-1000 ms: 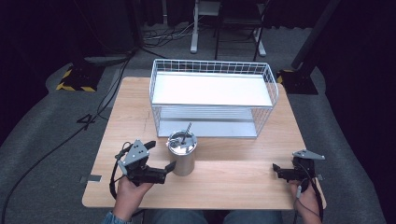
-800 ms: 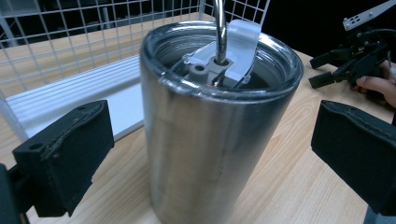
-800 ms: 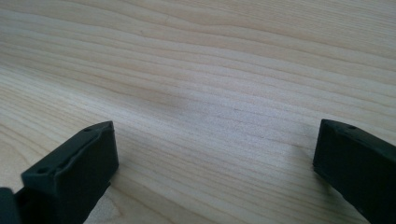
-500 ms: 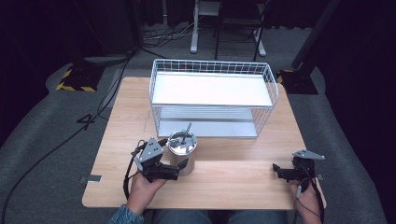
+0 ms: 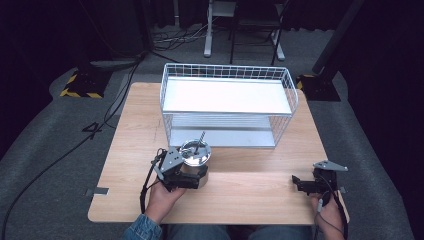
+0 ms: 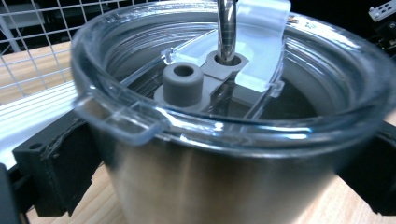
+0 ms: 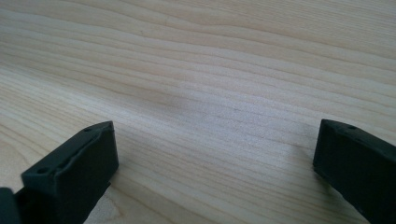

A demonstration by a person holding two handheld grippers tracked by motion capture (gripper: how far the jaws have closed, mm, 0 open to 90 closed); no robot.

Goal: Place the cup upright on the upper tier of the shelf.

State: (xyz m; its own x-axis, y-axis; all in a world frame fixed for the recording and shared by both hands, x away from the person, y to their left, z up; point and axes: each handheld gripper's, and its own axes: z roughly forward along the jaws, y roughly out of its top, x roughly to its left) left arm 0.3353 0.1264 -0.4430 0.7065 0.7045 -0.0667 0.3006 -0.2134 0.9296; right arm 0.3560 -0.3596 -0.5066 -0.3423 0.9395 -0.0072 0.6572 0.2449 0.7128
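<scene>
A steel tumbler (image 5: pixel 196 161) with a clear lid (image 6: pixel 187 93) and a metal straw (image 6: pixel 226 28) stands on the wooden table (image 5: pixel 250 197), just in front of the wire rack. My left gripper (image 5: pixel 199 179) has reached around it. In the left gripper view the black jaws stand wide apart on either side of the tumbler's wall (image 6: pixel 210 182), close to it or touching. My right gripper (image 5: pixel 299 183) rests low at the table's right front. It is open, with bare wood between its fingers (image 7: pixel 215 172).
A white wire rack (image 5: pixel 227 107) with two shelves, both bare, takes up the back half of the table. Dark floor, cables and stand legs lie beyond the table's far edge.
My left gripper has moved right and forward until its jaws flank the tumbler. The tumbler and the right gripper have stayed in place.
</scene>
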